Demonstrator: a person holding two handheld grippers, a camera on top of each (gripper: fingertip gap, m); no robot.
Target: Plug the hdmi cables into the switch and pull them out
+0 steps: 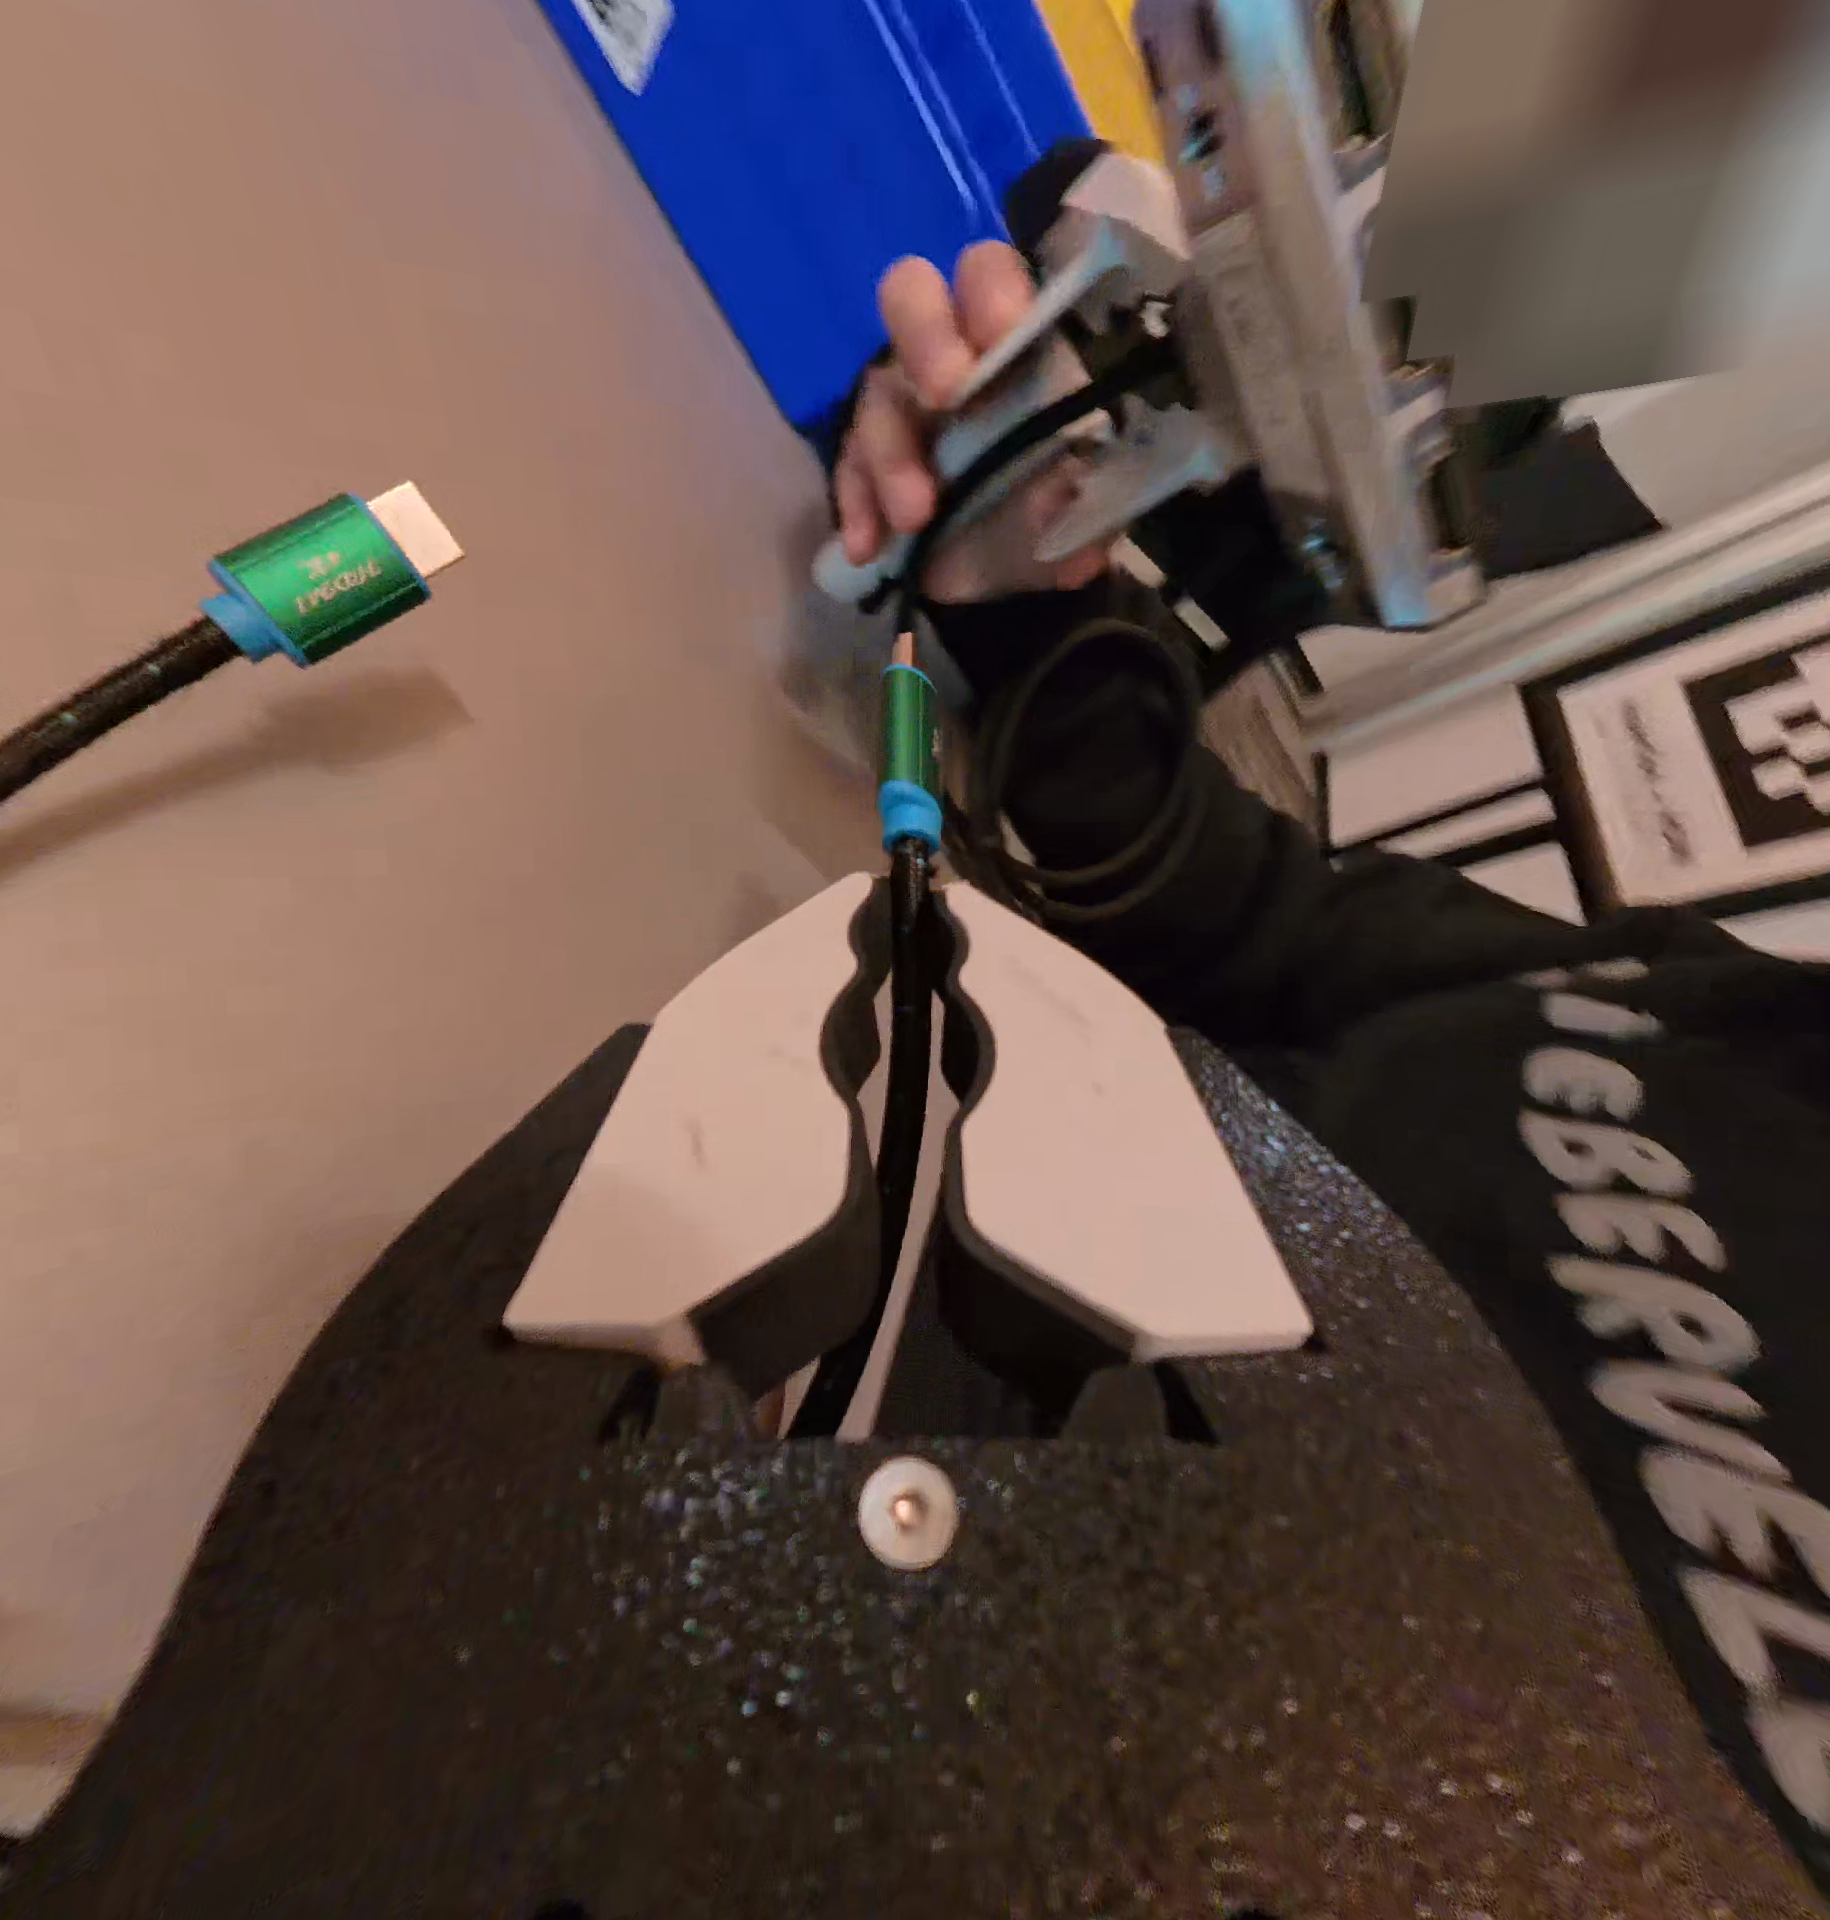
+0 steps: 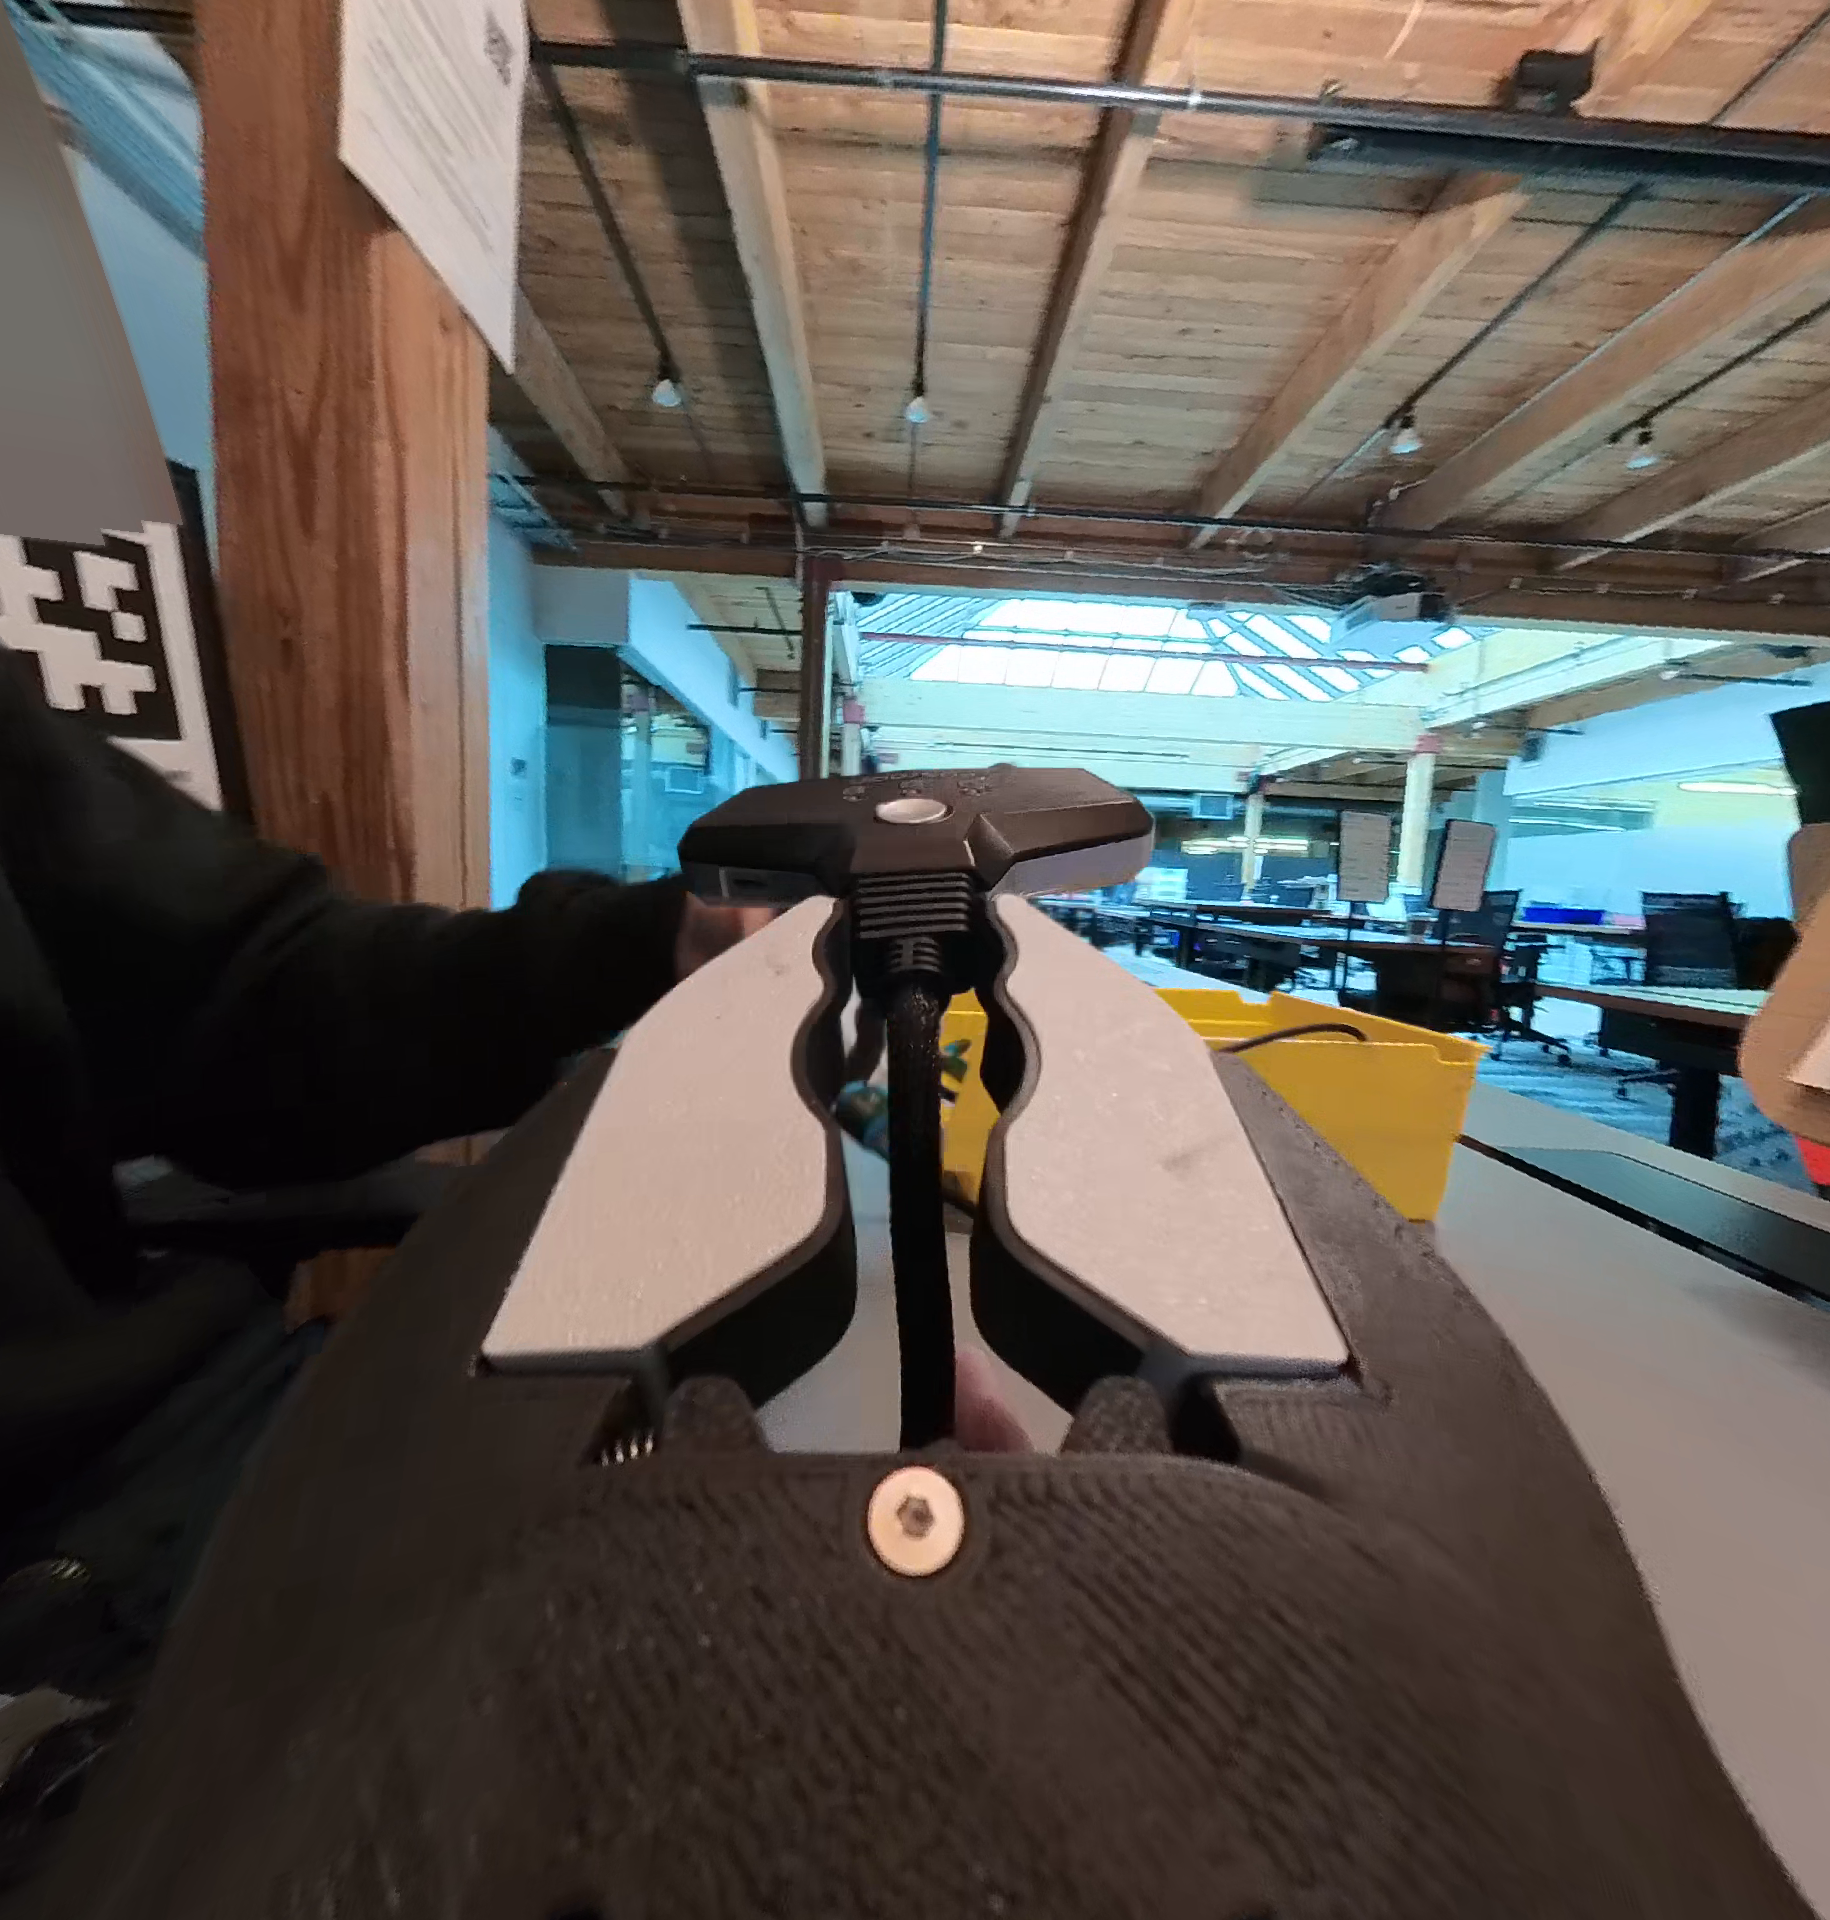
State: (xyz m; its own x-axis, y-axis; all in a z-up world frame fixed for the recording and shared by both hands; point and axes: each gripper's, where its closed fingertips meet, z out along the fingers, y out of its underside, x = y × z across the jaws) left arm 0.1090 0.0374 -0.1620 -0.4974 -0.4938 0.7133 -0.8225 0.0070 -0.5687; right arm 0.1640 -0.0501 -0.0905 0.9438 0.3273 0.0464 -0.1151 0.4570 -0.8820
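The left tool (image 1: 903, 894) is squeezing the thin black braided cable (image 1: 906, 1091) just behind its green metal plug (image 1: 909, 743). The right tool (image 2: 913, 914) is pinching the flat black plastic switch (image 2: 916, 826) by its ribbed neck, up in the air. The plug could wobble and miss the port. A second green plug (image 1: 334, 571) is lying on the far left of the counter (image 1: 371, 312).

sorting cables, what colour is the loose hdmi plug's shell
Green, with a blue collar; clearest in the left wrist view.

Left wrist view: warm, even light; the free green plug (image 1: 334, 577) casts a soft shadow on the table (image 1: 267, 935); the far hand (image 1: 921, 416) is motion-blurred. Right wrist view: bright daylight from the skylight (image 2: 1129, 649); beams bow at the edges.
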